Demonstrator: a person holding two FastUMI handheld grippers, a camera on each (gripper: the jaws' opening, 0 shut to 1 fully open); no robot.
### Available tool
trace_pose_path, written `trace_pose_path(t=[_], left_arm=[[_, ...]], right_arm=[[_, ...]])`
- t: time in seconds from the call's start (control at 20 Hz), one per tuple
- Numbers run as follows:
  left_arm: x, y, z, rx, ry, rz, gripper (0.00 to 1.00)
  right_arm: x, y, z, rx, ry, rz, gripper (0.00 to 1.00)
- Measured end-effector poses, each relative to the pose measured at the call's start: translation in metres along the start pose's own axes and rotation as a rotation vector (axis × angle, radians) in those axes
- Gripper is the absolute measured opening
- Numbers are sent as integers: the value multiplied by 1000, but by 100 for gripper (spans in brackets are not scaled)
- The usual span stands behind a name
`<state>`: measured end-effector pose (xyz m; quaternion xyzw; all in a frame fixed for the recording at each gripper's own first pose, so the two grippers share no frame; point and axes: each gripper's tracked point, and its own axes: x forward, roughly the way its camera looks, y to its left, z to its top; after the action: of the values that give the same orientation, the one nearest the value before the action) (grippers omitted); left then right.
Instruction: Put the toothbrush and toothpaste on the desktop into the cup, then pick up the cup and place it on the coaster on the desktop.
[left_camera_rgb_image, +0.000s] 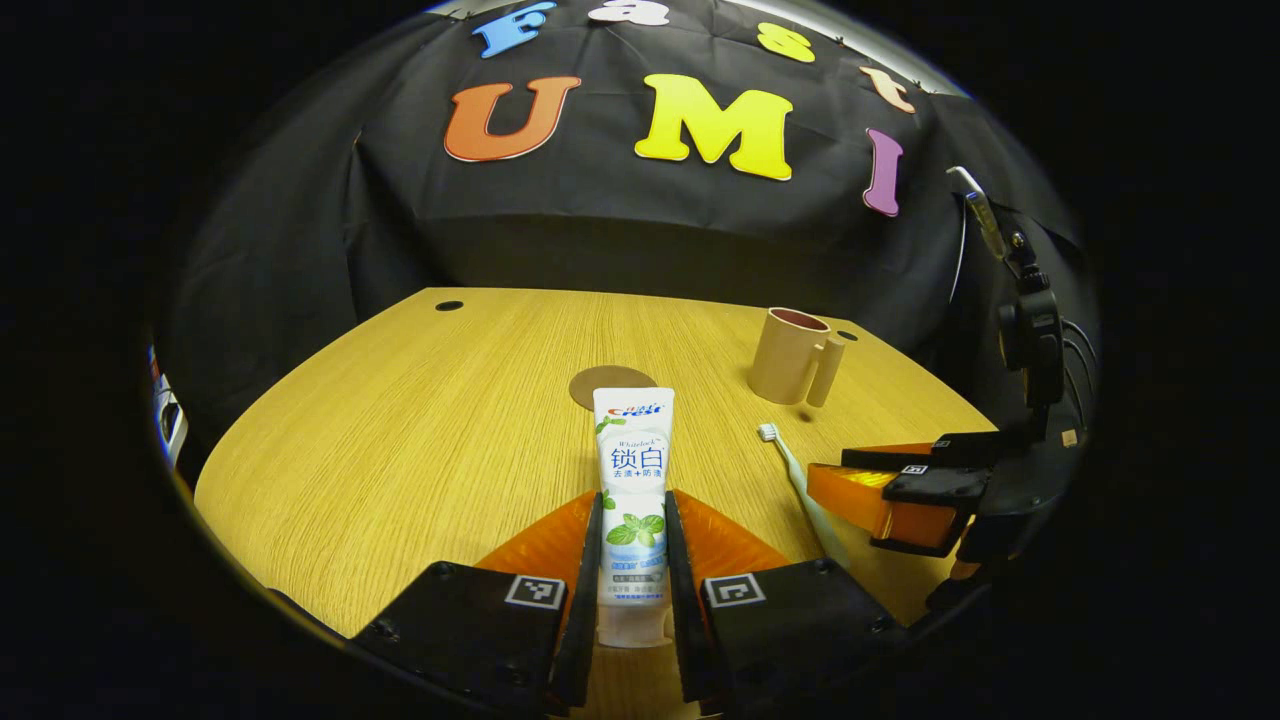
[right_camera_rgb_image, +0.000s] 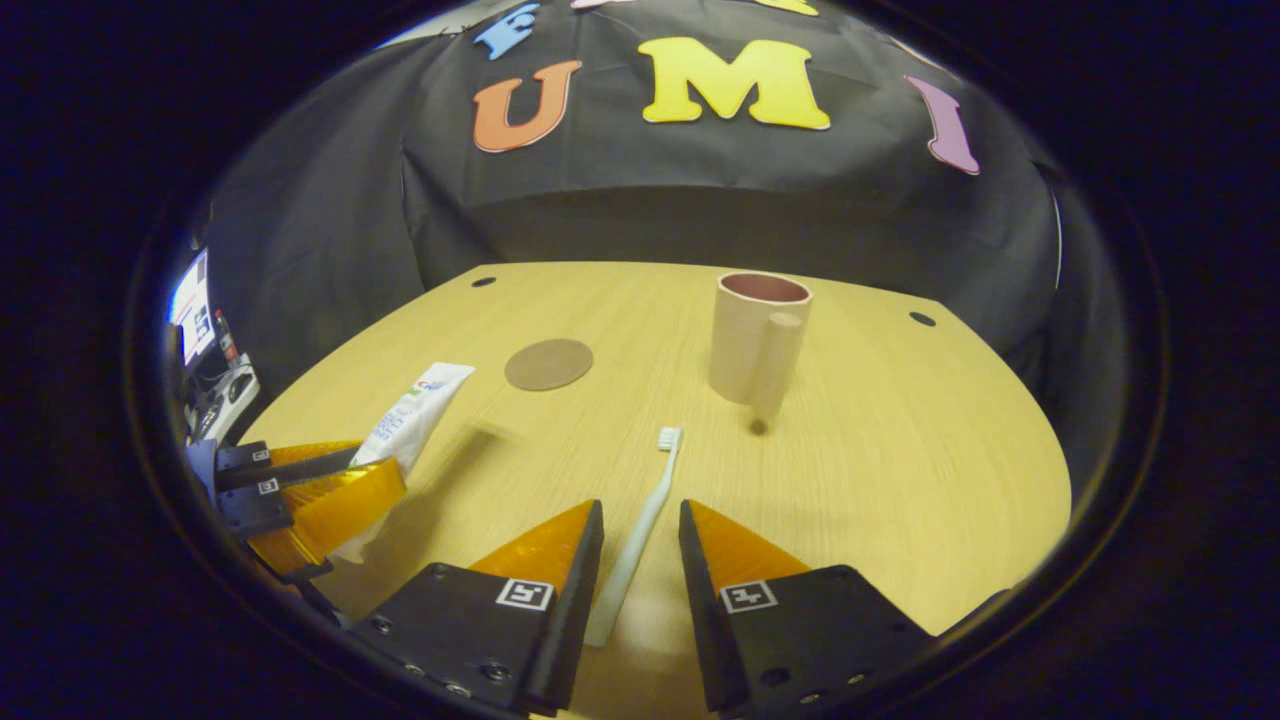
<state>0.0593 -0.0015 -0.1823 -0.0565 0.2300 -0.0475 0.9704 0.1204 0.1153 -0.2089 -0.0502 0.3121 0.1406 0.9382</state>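
toothpaste (left_camera_rgb_image: 632, 500) clamped lengthwise in left hand-held gripper (left_camera_rgb_image: 634, 520); right hand-held gripper (right_camera_rgb_image: 641, 530) parted astride toothbrush (right_camera_rgb_image: 640, 530).

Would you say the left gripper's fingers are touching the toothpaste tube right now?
Touching: in the left gripper view both fingers press the sides of the toothpaste tube, with no gap.

The left hand-held gripper (left_camera_rgb_image: 634, 560) had two black blocky finger mounts, each bearing a small square black-and-white marker on top; screws dotted their faces; the right hand-held gripper (right_camera_rgb_image: 641, 560) was built alike, with round screw heads along its lower edge; seen from the left gripper view, it carried a black stalk with a clamp and thin dark cables.
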Motion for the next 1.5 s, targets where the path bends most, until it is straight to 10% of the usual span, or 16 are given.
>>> trace_pose_path(t=[0.25,0.4,0.75,1.5], left_arm=[[0,1,-4,-5,11,-3,37],[0,-2,-4,3,11,-10,37],[0,-6,-8,-10,29,-14,37],[3,-19,1,-9,29,-18,37]], right_arm=[[21,-7,-1,63,50,-57,45],[31,-9,-4,79,81,-81,19],[31,-9,-2,42,79,-52,0],[-51,-25,77,44,-292,11,0]])
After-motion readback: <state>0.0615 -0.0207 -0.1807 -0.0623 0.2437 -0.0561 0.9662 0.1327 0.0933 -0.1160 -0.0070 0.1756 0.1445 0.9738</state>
